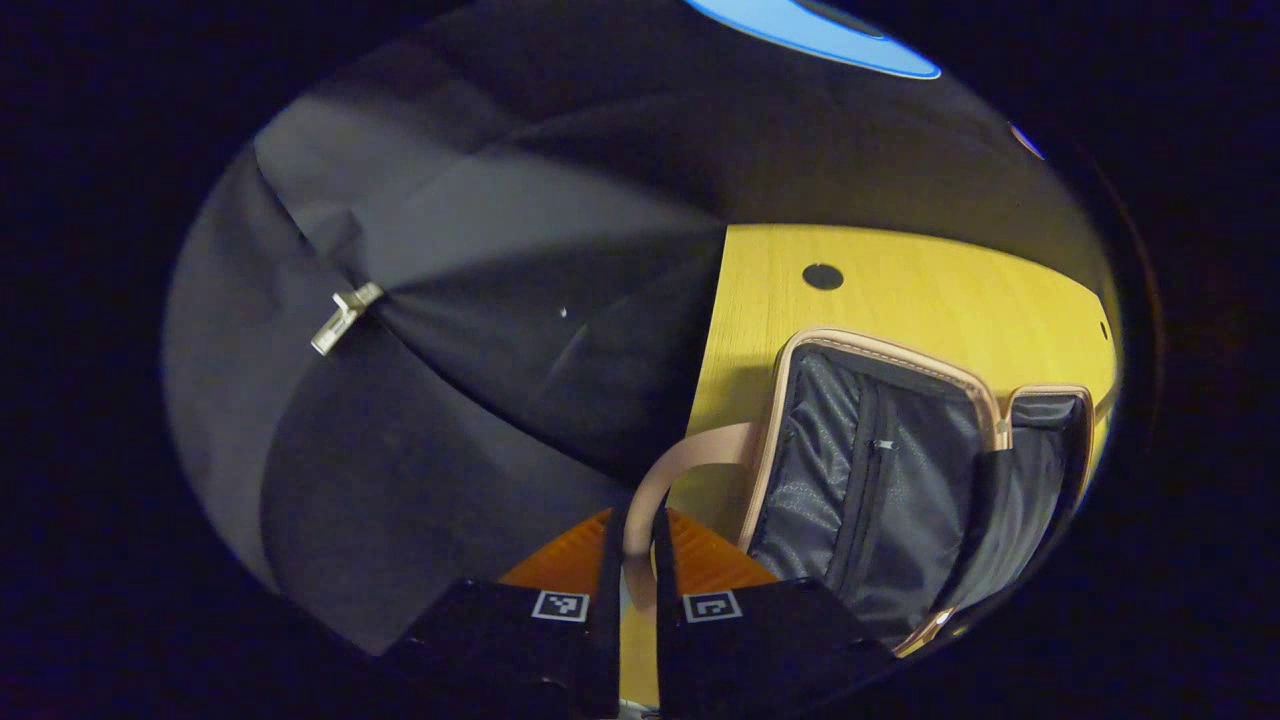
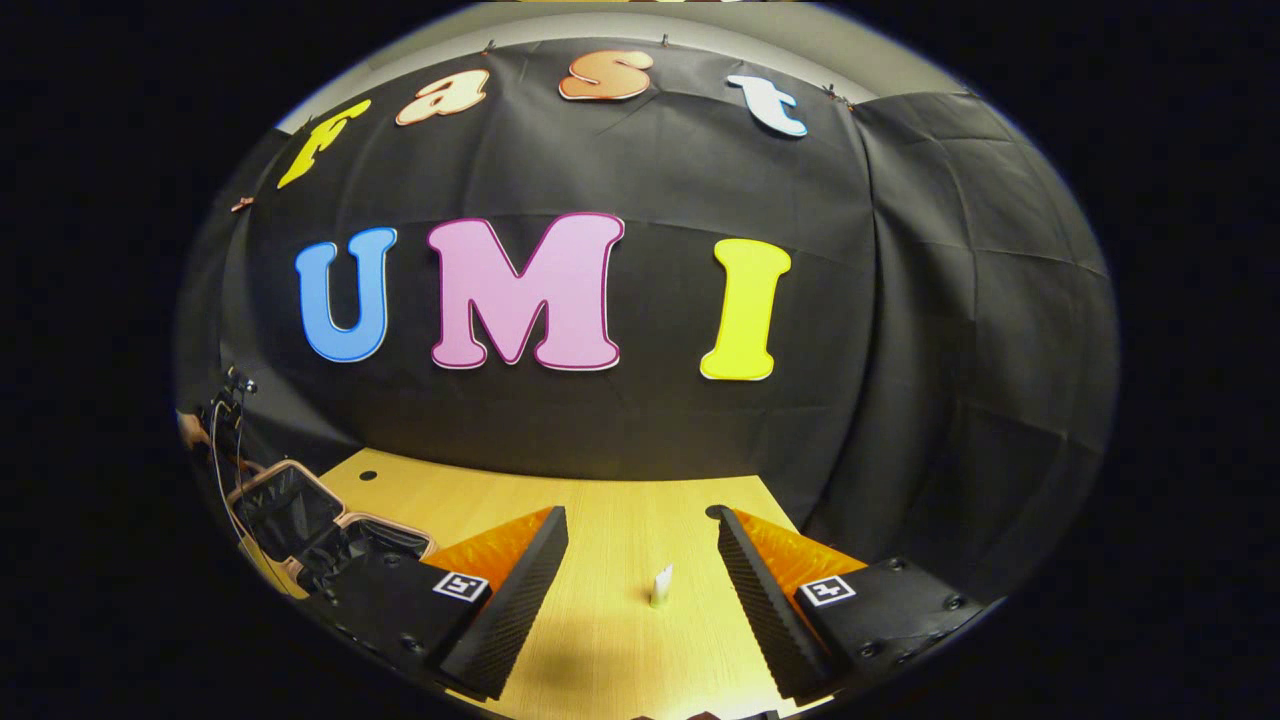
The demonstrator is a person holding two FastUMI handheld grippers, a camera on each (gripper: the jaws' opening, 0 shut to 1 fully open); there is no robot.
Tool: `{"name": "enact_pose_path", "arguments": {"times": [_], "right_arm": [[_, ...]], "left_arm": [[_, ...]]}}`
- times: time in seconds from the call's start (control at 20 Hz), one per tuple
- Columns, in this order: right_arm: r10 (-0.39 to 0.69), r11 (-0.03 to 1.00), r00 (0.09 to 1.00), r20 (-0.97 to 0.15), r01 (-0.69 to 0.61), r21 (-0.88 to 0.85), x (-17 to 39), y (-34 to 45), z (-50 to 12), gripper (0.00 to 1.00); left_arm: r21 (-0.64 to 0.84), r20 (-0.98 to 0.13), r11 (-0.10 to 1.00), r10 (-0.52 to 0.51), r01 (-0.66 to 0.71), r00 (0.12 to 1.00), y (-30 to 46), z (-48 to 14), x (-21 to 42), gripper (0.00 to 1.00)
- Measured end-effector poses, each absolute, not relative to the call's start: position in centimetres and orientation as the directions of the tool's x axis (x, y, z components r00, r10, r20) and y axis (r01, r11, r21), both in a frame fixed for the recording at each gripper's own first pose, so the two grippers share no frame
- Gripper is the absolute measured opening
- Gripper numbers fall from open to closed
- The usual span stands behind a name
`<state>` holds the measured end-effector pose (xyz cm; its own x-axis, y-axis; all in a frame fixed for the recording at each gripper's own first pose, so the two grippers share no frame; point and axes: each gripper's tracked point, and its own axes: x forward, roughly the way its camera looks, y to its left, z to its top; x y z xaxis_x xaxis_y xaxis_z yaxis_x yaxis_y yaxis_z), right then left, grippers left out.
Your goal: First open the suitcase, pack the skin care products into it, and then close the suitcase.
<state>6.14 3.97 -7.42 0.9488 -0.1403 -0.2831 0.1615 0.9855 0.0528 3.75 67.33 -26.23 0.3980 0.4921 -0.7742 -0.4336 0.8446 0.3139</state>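
Suitcase (image 1: 900, 470) lies open on the yellow wooden tabletop (image 1: 900, 280), toward four o'clock in the left gripper view, its pink-trimmed halves spread apart and showing a dark grey lining. The nearer half carries a zipped lining panel (image 1: 850, 480) with the zipper running roughly from twelve to six o'clock; no products can be seen inside either half, though the farther half (image 1: 1040, 450) is partly hidden. A pink handle (image 1: 680, 470) curves out from the case's edge toward seven o'clock and passes between the fingers of the left gripper (image 1: 637, 560), whose fingers are drawn nearly together around it; whether both actually press on it I cannot tell. In the right gripper view the same suitcase (image 2: 300, 520) sits at about eight o'clock, open, beyond the left finger, with a hand (image 2: 190, 430) and cables just above it. The right gripper (image 2: 640, 590) hangs over the tabletop (image 2: 600, 660) with its fingers spread wide and nothing between them but bare wood and a small skin care tube (image 2: 661, 586). That tube stands upright at six o'clock, long axis vertical, narrow end up, apart from both fingers and well apart from the suitcase. Black cloth (image 2: 950, 350) drapes the booth behind and to the side, and a round hole (image 1: 822, 277) marks the tabletop near the back edge.
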Motion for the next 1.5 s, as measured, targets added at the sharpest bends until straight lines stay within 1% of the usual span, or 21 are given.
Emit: {"name": "enact_pose_path", "arguments": {"times": [0.05,0.1,0.2,0.25,0.35,0.45,0.5,0.55,0.65,0.75,0.8,0.85,0.9,0.95,1.0,1.05,1.1,1.2,1.3,1.4,1.5], "right_arm": [[-0.15,0.984,0.945,-0.29,0.17,0.045,6.2,4.2,-7.3,0.96],[-0.161,0.983,0.941,-0.299,0.18,0.039,6.2,4.5,-7.4,0.96],[-0.179,0.978,0.929,-0.323,0.203,0.042,6.0,5.2,-7.8,0.96],[-0.185,0.976,0.925,-0.332,0.212,0.048,5.9,5.6,-8.0,0.96],[-0.188,0.974,0.92,-0.343,0.219,0.055,5.9,6.5,-8.4,0.96],[-0.19,0.973,0.918,-0.347,0.223,0.057,6.1,7.2,-8.9,0.96],[-0.189,0.973,0.92,-0.344,0.223,0.062,6.2,7.6,-8.9,0.96],[-0.192,0.972,0.922,-0.338,0.225,0.063,6.5,7.9,-8.9,0.96],[-0.19,0.974,0.931,-0.312,0.218,0.057,7.1,8.2,-8.3,0.96],[-0.188,0.978,0.94,-0.285,0.207,0.036,7.9,8.1,-8.0,0.96],[-0.191,0.978,0.942,-0.276,0.206,0.025,8.3,7.9,-8.0,0.96],[-0.196,0.978,0.945,-0.261,0.207,0.015,8.5,7.6,-7.7,0.96],[-0.197,0.979,0.952,-0.235,0.204,0.007,8.8,7.5,-7.1,0.96],[-0.193,0.98,0.959,-0.208,0.197,-0.001,9.1,7.3,-6.4,0.96],[-0.181,0.983,0.968,-0.177,0.182,-0.011,9.5,7.2,-5.7,0.96],[-0.171,0.985,0.973,-0.155,0.171,-0.018,9.8,7.0,-5.5,0.96],[-0.16,0.987,0.975,-0.157,0.16,-0.013,10.0,6.8,-5.9,0.96],[-0.14,0.989,0.976,-0.164,0.144,0.014,9.9,6.7,-6.2,0.96],[-0.115,0.991,0.981,-0.154,0.123,0.044,9.8,6.5,-6.1,0.96],[-0.093,0.995,0.979,-0.183,0.098,0.02,9.4,6.1,-7.6,0.96],[-0.073,0.997,0.977,-0.201,0.072,-0.009,8.9,5.6,-8.6,0.96]], "left_arm": [[0.293,-0.788,0.852,0.472,-0.433,0.396,67.6,-27.6,3.8,0.2],[0.28,-0.797,0.858,0.458,-0.432,0.394,68.1,-28.8,4.0,0.14],[0.26,-0.804,0.864,0.442,-0.432,0.399,68.3,-30.0,4.2,0.15],[0.241,-0.793,0.871,0.431,-0.429,0.43,68.3,-29.9,4.7,0.15],[0.202,-0.748,0.889,0.41,-0.41,0.521,67.4,-28.4,6.0,0.19],[0.137,-0.672,0.919,0.36,-0.369,0.647,64.9,-25.2,8.0,0.29],[0.094,-0.631,0.938,0.315,-0.333,0.709,63.1,-23.3,8.8,0.35],[0.053,-0.583,0.956,0.264,-0.288,0.769,60.7,-21.3,9.8,0.36],[-0.001,-0.485,0.986,0.148,-0.17,0.862,54.7,-16.8,11.2,0.54],[-0.034,-0.386,0.997,0.048,-0.066,0.921,47.9,-12.5,12.6,0.89],[-0.046,-0.344,0.999,-0.003,-0.014,0.939,44.0,-10.7,12.8,0.96],[-0.055,-0.28,0.998,-0.055,0.041,0.958,40.0,-8.3,12.9,0.91],[-0.07,-0.208,0.993,-0.111,0.099,0.972,35.6,-6.0,13.0,0.96],[-0.085,-0.152,0.984,-0.169,0.158,0.974,31.3,-4.5,13.2,0.93],[-0.103,-0.094,0.966,-0.246,0.237,0.965,25.6,-2.5,13.0,0.96],[-0.112,-0.071,0.957,-0.278,0.269,0.958,22.0,-1.4,12.8,0.96],[-0.125,-0.053,0.937,-0.335,0.327,0.941,17.1,-0.3,12.9,0.96],[-0.126,-0.077,0.913,-0.4,0.389,0.913,12.9,-2.2,12.0,0.96],[-0.134,-0.173,0.89,-0.453,0.435,0.874,8.1,-6.2,13.5,0.96],[-0.152,-0.273,0.886,-0.463,0.438,0.843,5.6,-11.3,15.3,0.96],[-0.162,-0.353,0.897,-0.442,0.412,0.825,4.1,-16.1,17.8,0.96]]}}
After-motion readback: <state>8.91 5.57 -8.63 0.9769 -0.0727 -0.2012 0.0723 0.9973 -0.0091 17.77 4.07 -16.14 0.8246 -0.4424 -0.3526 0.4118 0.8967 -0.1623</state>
